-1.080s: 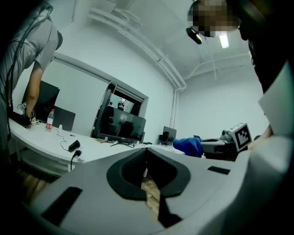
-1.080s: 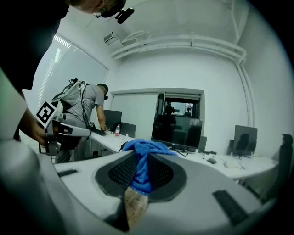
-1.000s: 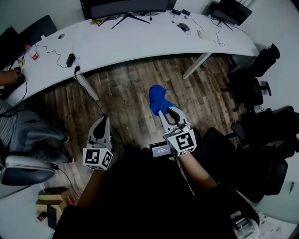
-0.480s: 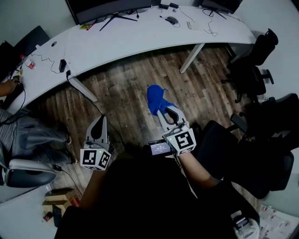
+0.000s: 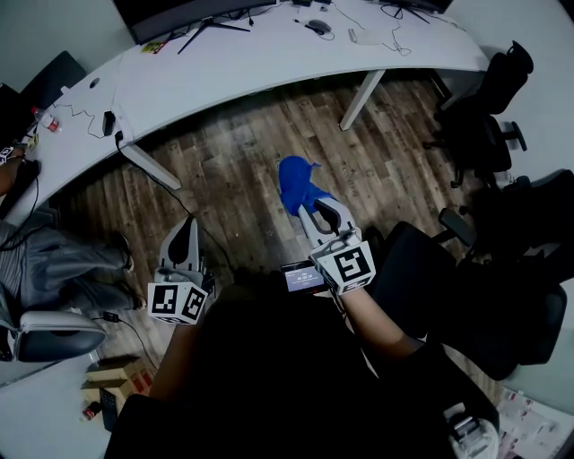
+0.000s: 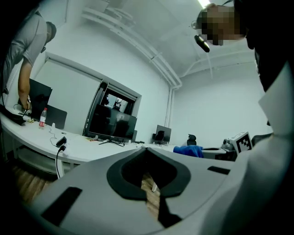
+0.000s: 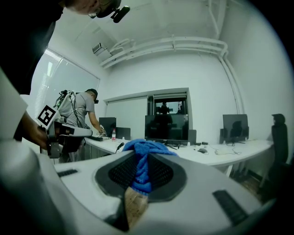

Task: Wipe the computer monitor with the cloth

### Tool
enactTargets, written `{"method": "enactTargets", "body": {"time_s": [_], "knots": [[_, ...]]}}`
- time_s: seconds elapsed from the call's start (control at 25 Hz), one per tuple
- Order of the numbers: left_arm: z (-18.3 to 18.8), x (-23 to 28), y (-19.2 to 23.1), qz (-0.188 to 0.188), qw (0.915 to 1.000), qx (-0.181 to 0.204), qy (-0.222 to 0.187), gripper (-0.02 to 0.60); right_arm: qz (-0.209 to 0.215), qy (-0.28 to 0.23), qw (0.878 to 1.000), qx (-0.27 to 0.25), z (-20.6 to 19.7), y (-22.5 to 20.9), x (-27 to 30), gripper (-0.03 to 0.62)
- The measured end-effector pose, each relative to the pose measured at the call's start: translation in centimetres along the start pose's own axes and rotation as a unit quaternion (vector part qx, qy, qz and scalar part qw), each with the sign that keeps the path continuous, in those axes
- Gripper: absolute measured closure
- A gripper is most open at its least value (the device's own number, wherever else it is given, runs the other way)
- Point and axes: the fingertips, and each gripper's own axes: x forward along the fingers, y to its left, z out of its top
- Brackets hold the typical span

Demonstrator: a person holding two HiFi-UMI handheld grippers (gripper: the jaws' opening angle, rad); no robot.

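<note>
Fingers of the right gripper [image 5: 310, 208] [image 7: 139, 180] are clamped on the blue cloth [image 5: 296, 183] [image 7: 143, 161], which bunches up past their tips and hangs over the floor [image 5: 235, 184]. Those of the left gripper [image 5: 185, 235] [image 6: 150, 187] are pressed all but together, with nothing between them, only a sliver of floor showing through. Over the last second both grippers have kept much the same place low in the head view, the left one sinking a little toward the corner, while the desk [image 5: 242, 64] has slid up and to the left. The monitor [image 5: 175, 12] [image 7: 166, 127] [image 6: 113, 123] is now mostly cut off by the top edge. That reads as the head or body shifting, not an arm reaching out. The pinch on the cloth looks unchanged. For the task this means little gain: the cloth is held and ready, but it is well apart from the monitor, which stands at the desk's far side, so wiping has not begun and the whole approach remains.
</note>
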Motion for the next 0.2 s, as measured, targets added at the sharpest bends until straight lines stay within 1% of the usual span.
{"method": "enactTargets", "body": {"time_s": [0.2], "knots": [[-0.9,0.0,-1.3,-0.003,1.0000,0.005,0.002,0.588,-0.005,0.003,1.000,0.014,-0.8,-1.0,-1.0,0.533]]}}
